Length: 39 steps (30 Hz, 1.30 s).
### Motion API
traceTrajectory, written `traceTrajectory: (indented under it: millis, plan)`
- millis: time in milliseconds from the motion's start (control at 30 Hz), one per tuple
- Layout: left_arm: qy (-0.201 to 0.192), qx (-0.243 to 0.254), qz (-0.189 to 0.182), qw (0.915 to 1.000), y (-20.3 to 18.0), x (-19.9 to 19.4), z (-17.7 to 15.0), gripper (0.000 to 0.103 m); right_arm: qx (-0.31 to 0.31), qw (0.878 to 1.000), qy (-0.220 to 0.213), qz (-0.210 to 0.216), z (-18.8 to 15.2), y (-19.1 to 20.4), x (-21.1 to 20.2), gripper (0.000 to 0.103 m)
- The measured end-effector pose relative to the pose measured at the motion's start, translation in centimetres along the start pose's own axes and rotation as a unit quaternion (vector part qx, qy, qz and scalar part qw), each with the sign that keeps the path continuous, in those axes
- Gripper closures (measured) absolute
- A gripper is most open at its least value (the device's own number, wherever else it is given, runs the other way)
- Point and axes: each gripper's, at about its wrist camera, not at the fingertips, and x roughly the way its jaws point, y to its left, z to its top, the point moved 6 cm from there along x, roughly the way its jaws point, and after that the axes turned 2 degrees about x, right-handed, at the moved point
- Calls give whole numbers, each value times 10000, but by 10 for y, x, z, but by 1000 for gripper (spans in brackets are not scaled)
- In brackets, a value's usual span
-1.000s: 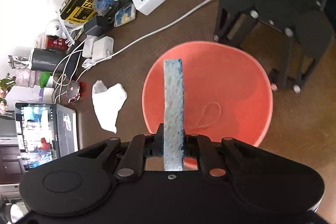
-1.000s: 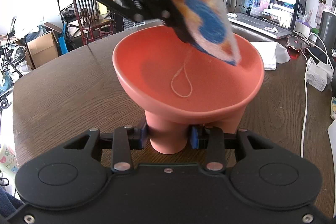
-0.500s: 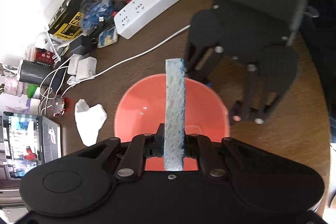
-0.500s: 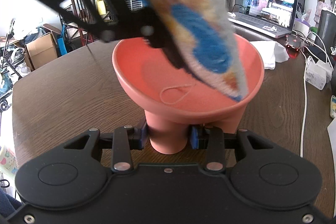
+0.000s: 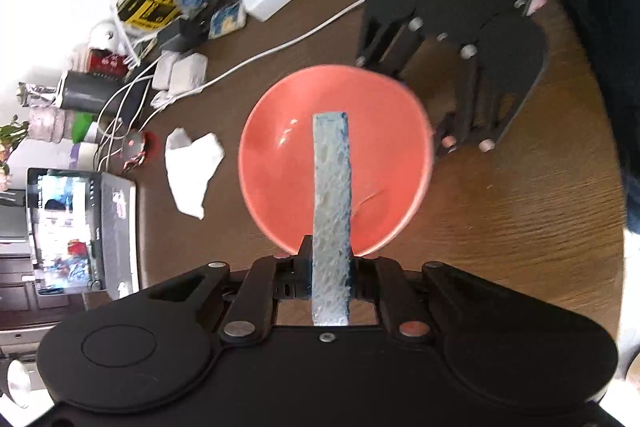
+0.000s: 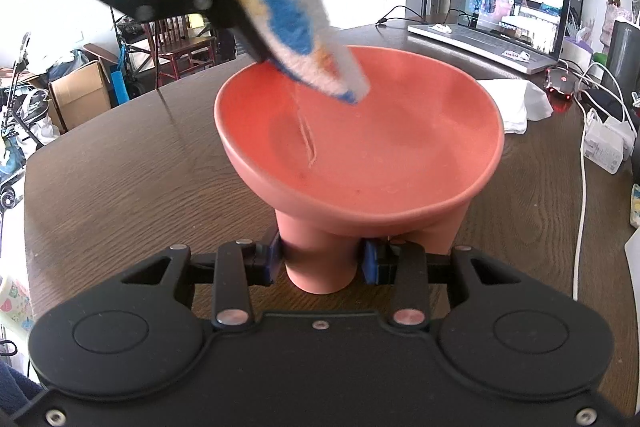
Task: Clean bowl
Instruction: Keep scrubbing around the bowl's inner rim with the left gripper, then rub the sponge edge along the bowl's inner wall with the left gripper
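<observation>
- Right wrist view showed the sponge higher than half a second before, its lower tip just inside the upper left of the bowl and seemingly off the inner wall; a thin string loop inside the bowl had swung from flat to nearly upright.
- That read as the end of one wiping stroke, with the string not yet cleared out, so the cleaning looked unfinished.
- Left tool was narrowed onto the sponge, clamping it edge-on at lower centre of the left wrist view.
- Right tool was closed on the bowl's round foot at lower centre, its blue pads against both sides, holding the bowl upright over the surface.
- Bowl: smooth, matte coral, wide flared rim on a narrow stem.
- Sponge: porous, flat, blue and orange faces, soft and fuzzy at the edges.
- Surface: dark wood grain; crumpled white tissue lay left of the bowl.
</observation>
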Motion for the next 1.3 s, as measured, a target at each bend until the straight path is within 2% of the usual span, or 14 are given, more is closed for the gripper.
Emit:
traceTrajectory:
  millis: [300,533,767,1100,1300]
  plan:
    - [31,96,-197,9998,20,42,18,92,-14,10000,3,-24,-1,-1,0,60]
    - [38,478,-423,9980,1,52,33,92,15,10000,-3,-26,0,-1,-1,60]
    - [-214,505,-532,9971,-17,31,41,92,27,10000,-5,-24,1,-2,-2,60]
    - [-237,517,-423,9975,-37,-5,33,92,-1,10000,0,-7,0,0,-3,60]
    - [65,485,-168,9987,-27,-11,17,92,-8,10000,2,-6,1,-2,0,60]
